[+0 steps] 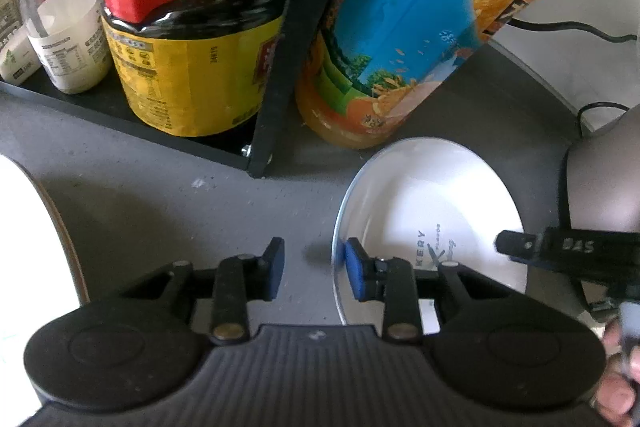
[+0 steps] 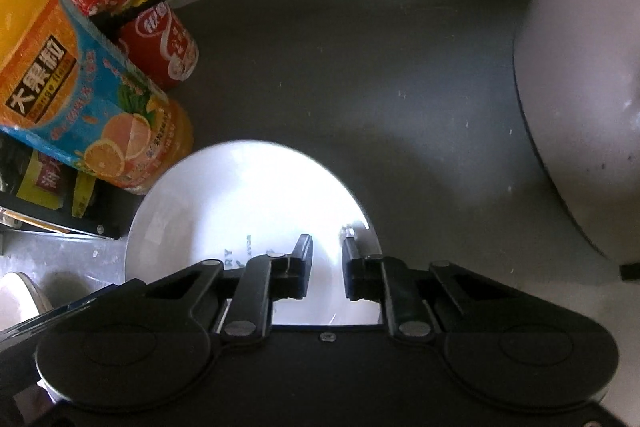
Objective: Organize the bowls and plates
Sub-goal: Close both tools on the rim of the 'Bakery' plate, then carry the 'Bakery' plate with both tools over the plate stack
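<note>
- Speckled matte grey surface (image 1: pixel 152 187) ahead of both tools.
- Left tool (image 1: pixel 314 269): jaws apart, straddling the glossy round white ceramic plate's (image 1: pixel 432 195) rim.
- Right tool (image 2: pixel 327 269): jaws narrowly parted above that plate, gripping nothing.

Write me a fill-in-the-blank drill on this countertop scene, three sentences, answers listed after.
1. The white plate lies on a ____ countertop.
2. The orange juice bottle stands just behind the plate's ____ edge.
3. The dark sauce jug on the black shelf has a ____ handle.

Missing words: grey; far; red
</note>
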Demonstrator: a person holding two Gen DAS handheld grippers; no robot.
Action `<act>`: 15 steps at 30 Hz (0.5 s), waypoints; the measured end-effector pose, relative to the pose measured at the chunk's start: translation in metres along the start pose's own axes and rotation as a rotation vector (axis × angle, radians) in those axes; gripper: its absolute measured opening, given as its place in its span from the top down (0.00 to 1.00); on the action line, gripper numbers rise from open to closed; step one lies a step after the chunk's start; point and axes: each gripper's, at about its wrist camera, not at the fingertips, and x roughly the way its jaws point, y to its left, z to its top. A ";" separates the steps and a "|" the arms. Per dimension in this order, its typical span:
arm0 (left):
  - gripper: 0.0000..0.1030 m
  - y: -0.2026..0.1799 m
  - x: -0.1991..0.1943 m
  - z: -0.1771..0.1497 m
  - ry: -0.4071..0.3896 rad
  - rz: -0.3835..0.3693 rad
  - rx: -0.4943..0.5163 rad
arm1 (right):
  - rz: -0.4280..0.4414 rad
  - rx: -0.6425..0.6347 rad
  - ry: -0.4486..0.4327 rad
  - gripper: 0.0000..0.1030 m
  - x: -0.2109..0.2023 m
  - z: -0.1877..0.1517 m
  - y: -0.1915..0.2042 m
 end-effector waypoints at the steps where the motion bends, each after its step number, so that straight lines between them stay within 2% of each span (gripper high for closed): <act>1: 0.69 0.000 0.001 0.000 -0.001 0.001 -0.004 | -0.010 -0.005 -0.009 0.84 -0.004 0.001 0.000; 6: 0.71 -0.004 0.006 -0.001 -0.012 0.006 -0.019 | -0.085 -0.039 -0.037 0.80 -0.011 0.008 -0.003; 10: 0.78 -0.007 0.010 -0.001 -0.011 -0.007 -0.029 | -0.071 -0.007 0.010 0.80 0.001 0.005 -0.014; 15: 0.82 -0.004 0.022 0.000 0.006 -0.045 -0.060 | -0.010 0.038 0.048 0.78 0.019 0.001 -0.022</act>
